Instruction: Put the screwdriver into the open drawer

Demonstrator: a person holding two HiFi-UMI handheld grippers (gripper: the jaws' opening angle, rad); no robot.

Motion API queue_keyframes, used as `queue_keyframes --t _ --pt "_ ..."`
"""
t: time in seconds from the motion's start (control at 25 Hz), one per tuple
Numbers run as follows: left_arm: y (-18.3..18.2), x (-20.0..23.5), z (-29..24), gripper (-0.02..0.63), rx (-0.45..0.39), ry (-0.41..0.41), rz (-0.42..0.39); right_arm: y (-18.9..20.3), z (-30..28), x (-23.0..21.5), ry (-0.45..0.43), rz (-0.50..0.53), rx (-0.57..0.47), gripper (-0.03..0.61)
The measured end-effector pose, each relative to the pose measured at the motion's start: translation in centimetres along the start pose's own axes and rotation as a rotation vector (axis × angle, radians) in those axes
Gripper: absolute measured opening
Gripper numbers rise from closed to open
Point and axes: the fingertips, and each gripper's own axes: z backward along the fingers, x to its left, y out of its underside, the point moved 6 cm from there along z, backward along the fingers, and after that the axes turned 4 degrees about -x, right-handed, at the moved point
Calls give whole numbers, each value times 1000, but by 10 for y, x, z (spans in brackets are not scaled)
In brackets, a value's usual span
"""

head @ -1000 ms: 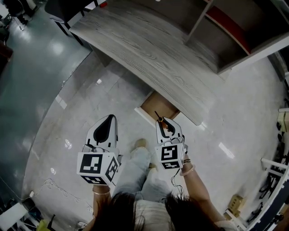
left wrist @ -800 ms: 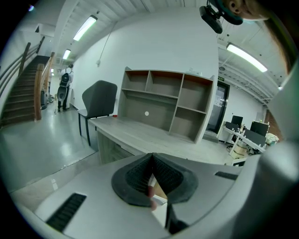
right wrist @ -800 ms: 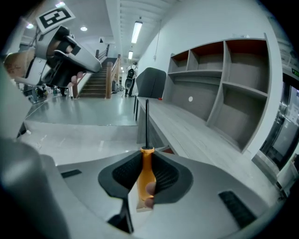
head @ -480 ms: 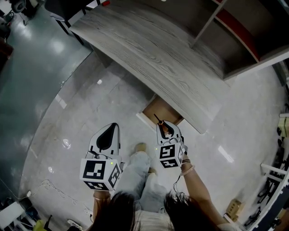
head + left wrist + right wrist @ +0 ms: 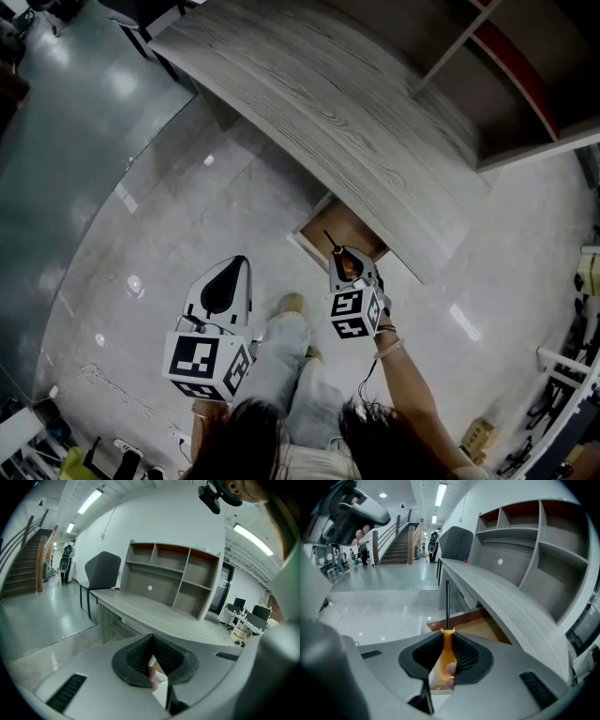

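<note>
1. Screwdriver [image 5: 446,653] with an orange handle and a thin dark shaft sits in the middle of the right gripper view. The right gripper [image 5: 445,663] has its dark ribbed jaws clenched on the handle, and the shaft points straight out ahead of them.
2. In the head view the right gripper [image 5: 345,265] is just below the centre of the frame. The screwdriver [image 5: 334,246] pokes up and to the left from it, with its tip over the brown inside of the open drawer [image 5: 354,234]. How high the tip is above the drawer cannot be told.
3. The drawer sticks out from under the front edge of a long grey wood-grain desk [image 5: 319,103]. The desk runs diagonally from the upper left to the right of the frame.
4. The left gripper [image 5: 234,267] is at the lower left of the frame, over pale glossy floor [image 5: 169,216] and well apart from the drawer. Its jaws are pressed together with nothing between them.
5. The person's legs [image 5: 281,361] in jeans show between the two grippers, with one shoe [image 5: 292,302] just above them.
6. An open shelf unit [image 5: 441,47] stands on the desk at the upper right.
</note>
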Motion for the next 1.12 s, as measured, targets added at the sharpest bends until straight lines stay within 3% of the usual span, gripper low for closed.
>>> queue_keyframes --t 0.32,0.48,1.12 --pt "12 4 -8 17 42 2 20 13 -19 2 -4 0 52 84" --pt "16 5 -18 17 14 16 9 22 -28 4 -8 9 84 83" --pt "36 16 -35 17 42 20 24 44 -64 8 -27 -20 242 83"
